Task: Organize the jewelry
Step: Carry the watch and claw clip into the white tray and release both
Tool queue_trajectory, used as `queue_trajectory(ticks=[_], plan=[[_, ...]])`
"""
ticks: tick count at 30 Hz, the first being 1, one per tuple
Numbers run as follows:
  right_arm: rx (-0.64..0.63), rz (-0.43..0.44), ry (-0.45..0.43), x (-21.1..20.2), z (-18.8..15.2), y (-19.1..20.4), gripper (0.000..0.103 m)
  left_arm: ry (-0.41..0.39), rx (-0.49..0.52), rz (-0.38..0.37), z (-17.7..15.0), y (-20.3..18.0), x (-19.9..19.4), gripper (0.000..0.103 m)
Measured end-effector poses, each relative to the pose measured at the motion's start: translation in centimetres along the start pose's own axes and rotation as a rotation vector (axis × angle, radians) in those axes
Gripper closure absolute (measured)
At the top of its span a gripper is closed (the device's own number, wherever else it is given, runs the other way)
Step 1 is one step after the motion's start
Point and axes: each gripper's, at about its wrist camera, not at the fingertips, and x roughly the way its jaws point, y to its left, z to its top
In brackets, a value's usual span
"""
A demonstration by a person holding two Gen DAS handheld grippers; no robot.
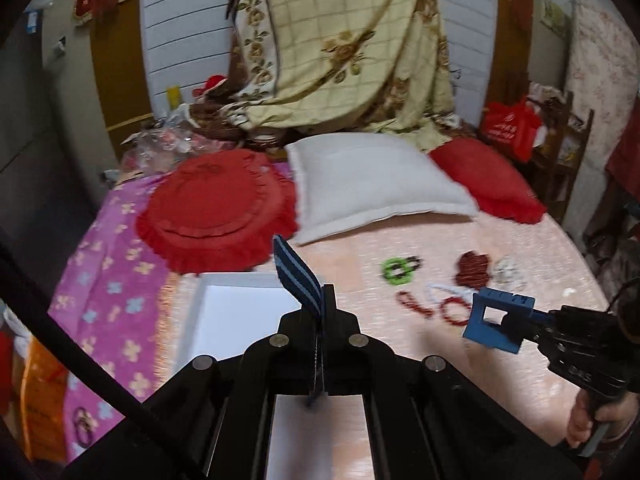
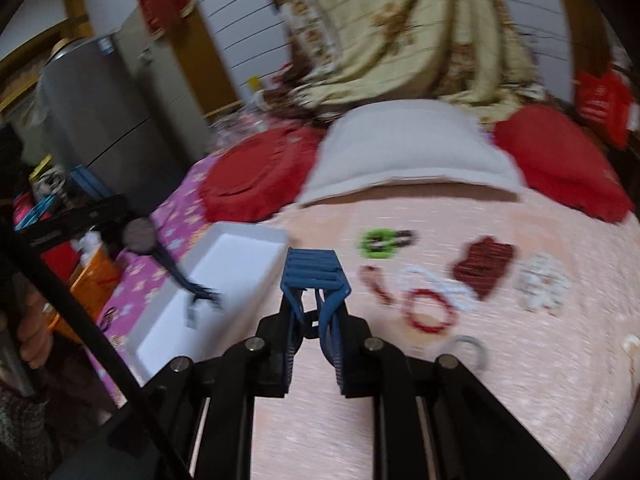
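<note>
Jewelry lies on the pink bedspread (image 2: 400,420): a green bracelet (image 2: 378,244), a dark red piece (image 2: 484,266), white beads (image 2: 542,280), a red bead bracelet (image 2: 428,310), a white strand (image 2: 436,284) and a silver ring (image 2: 470,348). Left of them sits a white tray (image 2: 240,256). My left gripper (image 1: 298,276) is shut and empty above the tray (image 1: 236,304); in the right wrist view it (image 2: 204,294) hangs over the tray. My right gripper (image 2: 316,264) hovers between tray and jewelry with its tips together. A small dark loop shows between its fingers lower down; what it is stays unclear.
A white pillow (image 1: 372,180) and red cushions (image 1: 216,216) lie at the back of the bed, under a draped floral blanket (image 1: 344,40). A purple flowered sheet (image 1: 108,292) covers the left side. A grey fridge (image 2: 100,120) stands beyond the left edge. A hand (image 1: 588,424) holds the right gripper.
</note>
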Motion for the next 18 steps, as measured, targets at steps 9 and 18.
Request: queue_trajectory(ticks=[9,18], plan=[[-0.044,0.109,0.149,12.2,3.1,6.9,0.087,0.125,-0.074,0.076,-0.8,8.6,9.5,0.103],[-0.025,0.074,0.244,24.0,5.0,8.0,0.087,0.205,-0.213,0.149,-0.8,15.3,19.0,0.103]])
